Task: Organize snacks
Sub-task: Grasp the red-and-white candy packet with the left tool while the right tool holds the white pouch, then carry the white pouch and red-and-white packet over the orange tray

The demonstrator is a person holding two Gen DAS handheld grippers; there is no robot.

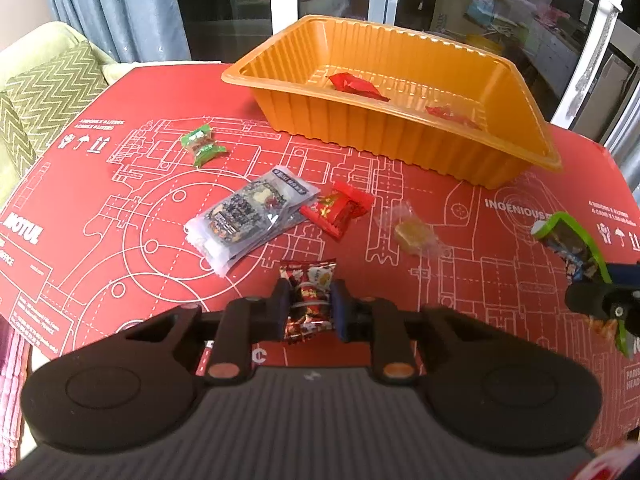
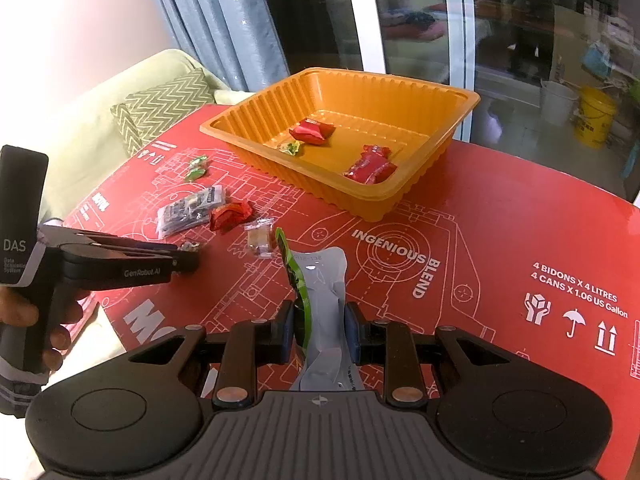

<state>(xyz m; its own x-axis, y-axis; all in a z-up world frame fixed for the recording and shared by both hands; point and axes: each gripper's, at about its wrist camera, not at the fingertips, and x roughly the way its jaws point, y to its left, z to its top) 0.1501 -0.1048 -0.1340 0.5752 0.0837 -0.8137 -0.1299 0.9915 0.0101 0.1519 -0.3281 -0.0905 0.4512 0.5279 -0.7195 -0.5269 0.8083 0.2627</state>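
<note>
An orange plastic tray (image 1: 400, 148) (image 2: 360, 196) stands at the back of the red printed mat and holds red wrapped candies (image 1: 356, 85) (image 2: 370, 168) and a small green-yellow one (image 2: 291, 147). My left gripper (image 1: 309, 306) is shut on a dark red candy packet (image 1: 308, 300) at the mat's near edge. My right gripper (image 2: 318, 328) is shut on a silver and green snack pouch (image 2: 320, 300), held above the mat; it also shows in the left wrist view (image 1: 572, 248). Loose on the mat lie a green candy (image 1: 202, 145), grey packets (image 1: 244, 216), a red candy (image 1: 338, 208) and a clear-wrapped amber candy (image 1: 412, 232).
The red mat (image 2: 520, 240) covers the table. A green sofa with a zigzag cushion (image 1: 44, 96) stands left of the table. Curtains and glass doors (image 2: 420, 20) are behind it. The left gripper body and the hand holding it show in the right wrist view (image 2: 100, 264).
</note>
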